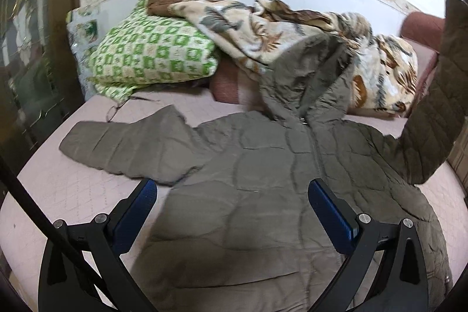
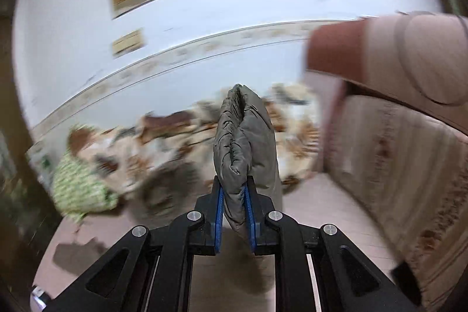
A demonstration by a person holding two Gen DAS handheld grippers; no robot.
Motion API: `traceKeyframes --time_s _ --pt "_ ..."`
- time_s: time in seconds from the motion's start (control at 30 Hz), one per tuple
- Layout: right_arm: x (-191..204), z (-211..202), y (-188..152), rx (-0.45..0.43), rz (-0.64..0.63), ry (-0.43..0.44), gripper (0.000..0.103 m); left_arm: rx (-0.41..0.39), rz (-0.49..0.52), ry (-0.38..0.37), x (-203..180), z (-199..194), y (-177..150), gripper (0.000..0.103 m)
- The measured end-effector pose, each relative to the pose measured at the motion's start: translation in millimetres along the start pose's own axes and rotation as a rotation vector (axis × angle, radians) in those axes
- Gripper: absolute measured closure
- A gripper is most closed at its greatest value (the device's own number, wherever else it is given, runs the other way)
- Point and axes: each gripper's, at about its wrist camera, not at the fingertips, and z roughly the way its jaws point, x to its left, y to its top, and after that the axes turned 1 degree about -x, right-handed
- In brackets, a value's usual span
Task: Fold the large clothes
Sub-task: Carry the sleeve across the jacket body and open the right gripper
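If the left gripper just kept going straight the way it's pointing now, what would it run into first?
Most likely the quilted olive jacket. The left gripper is open and angled down over the jacket's front panel, which lies flat on the pink bed cover, with nothing between its fingers and the fabric. Exact depth is hard to judge through the fisheye.

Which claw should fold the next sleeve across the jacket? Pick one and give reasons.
Right. The right claw is already shut on the sleeve cuff, and that sleeve is lifted off the bed. The left claw is open, holding nothing, above the jacket.
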Motion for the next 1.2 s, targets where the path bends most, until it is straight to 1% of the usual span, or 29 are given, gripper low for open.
traceKeyframes --time_s 0.03,0.07,0.13,0.2,0.27,0.33,0.43,0.53,0.63,0.73,0.77,0.8,0.83,0.87,0.9,0.97,1.0,1.03,1.07,1.1,1.17,1.2 --pt "26 5 -4 0.017 -0.032 0.033 0.089 0.002 -0.017 0.010 10 -1 0 0.000" --pt "43 14 -8 0.029 -0.056 0.047 0.089 0.005 -0.030 0.015 17 -1 1 0.000" --pt "87 28 -28 0.074 -0.113 0.097 0.089 0.016 -0.056 0.022 31 -1 0 0.000" --pt "123 47 -49 0.122 -0.168 0.122 0.089 0.024 -0.083 0.037 47 0 0 0.000" --pt "153 67 -76 0.172 -0.216 0.144 0.089 0.035 -0.102 0.051 57 2 -1 0.000" --pt "181 95 -111 0.238 -0.262 0.158 0.089 0.050 -0.122 0.065 68 4 -2 0.000" --pt "200 129 -159 0.332 -0.295 0.171 0.089 0.076 -0.151 0.072 80 9 -4 0.000" --pt "217 172 -216 0.443 -0.323 0.164 0.089 0.095 -0.172 0.072 88 14 -4 0.000" --pt "223 194 -256 0.493 -0.351 0.161 0.089 0.102 -0.180 0.073 91 16 -3 0.000" --pt "223 207 -276 0.521 -0.341 0.170 0.087 0.105 -0.180 0.073 92 18 -4 0.000" --pt "224 208 -279 0.539 -0.336 0.183 0.083 0.108 -0.181 0.072 92 19 -4 0.000" --pt "224 212 -283 0.574 -0.321 0.224 0.076 0.113 -0.181 0.070 91 20 -4 0.000" --pt "226 214 -287 0.614 -0.317 0.266 0.073 0.117 -0.181 0.068 91 22 -4 0.000" --pt "228 212 -288 0.642 -0.323 0.295 0.071 0.120 -0.181 0.067 90 24 -4 0.000" --pt "228 209 -287 0.651 -0.333 0.309 0.068 0.121 -0.181 0.065 89 24 -4 0.000" --pt "224 194 -278 0.610 -0.334 0.346 0.058 0.120 -0.179 0.066 87 26 -3 0.000" --pt "216 186 -269 0.569 -0.321 0.356 0.048 0.122 -0.178 0.066 86 28 -3 0.000" --pt "204 180 -259 0.526 -0.302 0.344 0.040 0.124 -0.177 0.065 85 29 -3 0.000" --pt "195 178 -254 0.501 -0.287 0.330 0.037 0.128 -0.176 0.063 83 30 -4 0.000" --pt "179 177 -245 0.476 -0.256 0.307 0.036 0.133 -0.174 0.062 81 32 -4 0.000" --pt "146 182 -233 0.470 -0.204 0.270 0.036 0.145 -0.168 0.055 76 36 -6 0.000" --pt "132 185 -230 0.466 -0.193 0.225 0.036 0.148 -0.162 0.054 73 37 -6 0.000"
